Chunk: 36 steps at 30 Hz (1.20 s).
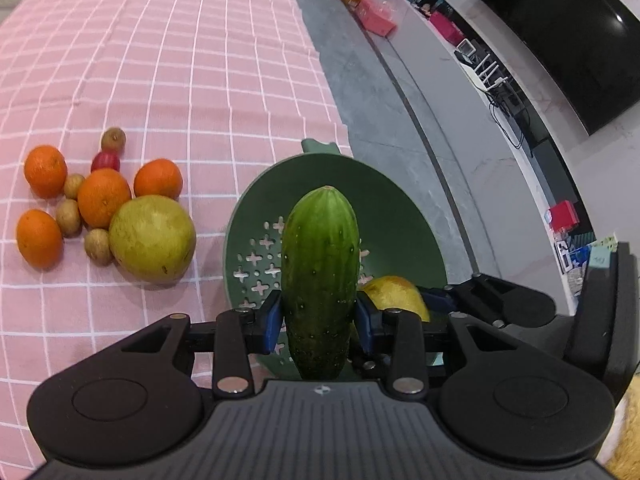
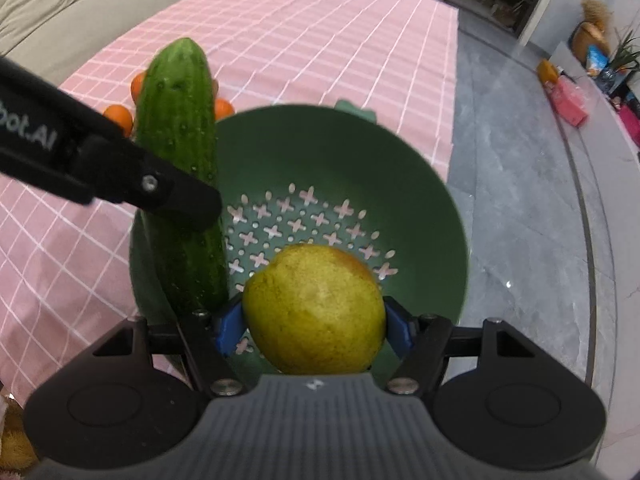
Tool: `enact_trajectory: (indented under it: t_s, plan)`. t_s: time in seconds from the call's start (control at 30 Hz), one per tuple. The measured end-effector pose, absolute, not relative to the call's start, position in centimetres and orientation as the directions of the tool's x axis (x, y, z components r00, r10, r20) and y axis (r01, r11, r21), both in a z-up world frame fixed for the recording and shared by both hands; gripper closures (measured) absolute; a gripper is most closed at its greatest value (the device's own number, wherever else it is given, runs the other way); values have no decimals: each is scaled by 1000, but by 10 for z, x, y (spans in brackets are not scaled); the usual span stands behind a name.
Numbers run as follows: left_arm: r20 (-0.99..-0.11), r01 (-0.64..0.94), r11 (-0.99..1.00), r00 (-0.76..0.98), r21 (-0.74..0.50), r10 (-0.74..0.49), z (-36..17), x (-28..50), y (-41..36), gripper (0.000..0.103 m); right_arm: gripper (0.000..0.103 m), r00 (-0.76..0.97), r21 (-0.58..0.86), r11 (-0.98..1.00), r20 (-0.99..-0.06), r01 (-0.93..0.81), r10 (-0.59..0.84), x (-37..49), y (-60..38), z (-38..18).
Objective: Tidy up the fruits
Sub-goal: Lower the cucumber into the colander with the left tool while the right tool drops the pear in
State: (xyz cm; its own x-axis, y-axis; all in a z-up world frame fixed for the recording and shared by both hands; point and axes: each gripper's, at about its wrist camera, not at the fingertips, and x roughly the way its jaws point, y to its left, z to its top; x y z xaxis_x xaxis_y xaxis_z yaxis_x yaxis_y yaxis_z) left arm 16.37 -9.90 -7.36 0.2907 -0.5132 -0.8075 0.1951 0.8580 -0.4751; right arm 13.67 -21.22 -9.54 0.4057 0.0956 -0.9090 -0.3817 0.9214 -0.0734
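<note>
My left gripper (image 1: pixel 319 320) is shut on a green cucumber (image 1: pixel 320 280) and holds it over the near-left part of a green perforated colander (image 1: pixel 384 208). My right gripper (image 2: pixel 314 326) is shut on a yellow-green pear (image 2: pixel 316 312) over the colander's (image 2: pixel 420 184) near side. The cucumber (image 2: pixel 184 168) and the left gripper's finger (image 2: pixel 160 188) show at the left of the right wrist view. The pear (image 1: pixel 394 294) shows behind the cucumber in the left wrist view.
On the pink checked tablecloth (image 1: pixel 180 60), left of the colander, lie a large green pomelo-like fruit (image 1: pixel 152 238), several oranges (image 1: pixel 104 198), small brown fruits (image 1: pixel 98 246) and a red one (image 1: pixel 105 161). Grey floor (image 1: pixel 384 92) and a TV bench lie to the right.
</note>
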Motion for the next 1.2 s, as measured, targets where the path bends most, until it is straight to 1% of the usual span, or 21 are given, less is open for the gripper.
enact_trajectory:
  t_s: [0.2, 0.47, 0.53, 0.63, 0.8, 1.1, 1.2]
  plan:
    - [-811, 152, 853, 264, -499, -522, -81, 175, -95, 61, 36, 371, -72, 917, -925, -391, 86, 145, -211, -104]
    - [-852, 132, 884, 237, -448, -467, -93, 178, -101, 60, 36, 317, -36, 909, -942, -416, 107, 151, -208, -117]
    - [-870, 146, 896, 220, -418, -442, -96, 175, -105, 60, 36, 298, -21, 897, -947, -441, 124, 148, -204, -117]
    - [-894, 149, 909, 179, -389, -411, -97, 168, -107, 60, 36, 276, -36, 864, -954, -502, 120, 138, -194, -115]
    - [-912, 157, 918, 139, -365, -386, -97, 159, -102, 59, 36, 250, -44, 828, -961, -558, 118, 123, -182, -113]
    - [-913, 218, 922, 190, -319, -361, -97, 155, -105, 58, 36, 257, -74, 817, -962, -572, 93, 120, -179, -110]
    - [-891, 188, 909, 202, -371, -406, -96, 155, -93, 56, 36, 249, -106, 796, -967, -595, 58, 121, -175, -112]
